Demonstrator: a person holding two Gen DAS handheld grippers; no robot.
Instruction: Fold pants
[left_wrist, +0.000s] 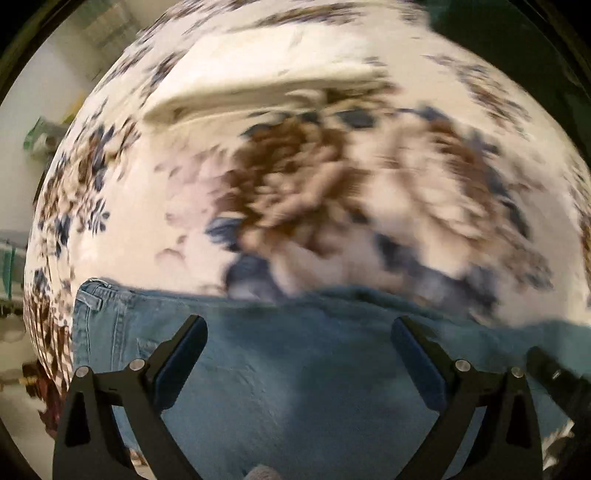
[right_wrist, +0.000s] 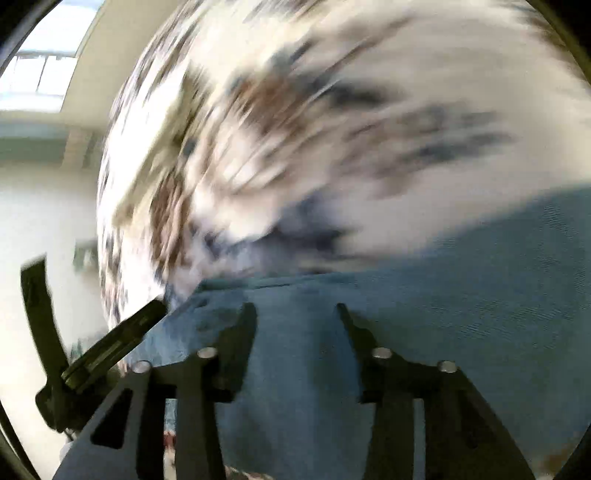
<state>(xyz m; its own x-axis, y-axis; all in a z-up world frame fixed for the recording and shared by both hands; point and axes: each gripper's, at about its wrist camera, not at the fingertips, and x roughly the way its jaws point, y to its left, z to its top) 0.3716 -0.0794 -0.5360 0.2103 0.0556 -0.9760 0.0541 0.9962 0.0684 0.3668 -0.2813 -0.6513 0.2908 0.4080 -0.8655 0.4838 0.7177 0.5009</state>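
Denim pants (left_wrist: 295, 369) lie on floral bedding (left_wrist: 147, 221) beneath both spread grippers.

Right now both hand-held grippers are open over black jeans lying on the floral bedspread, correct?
Not quite: the jeans are light blue denim, not black, as the left wrist view shows. The rest holds: the left hand-held gripper and the right hand-held gripper are both open above them, and the jeans lie on the floral bedspread.
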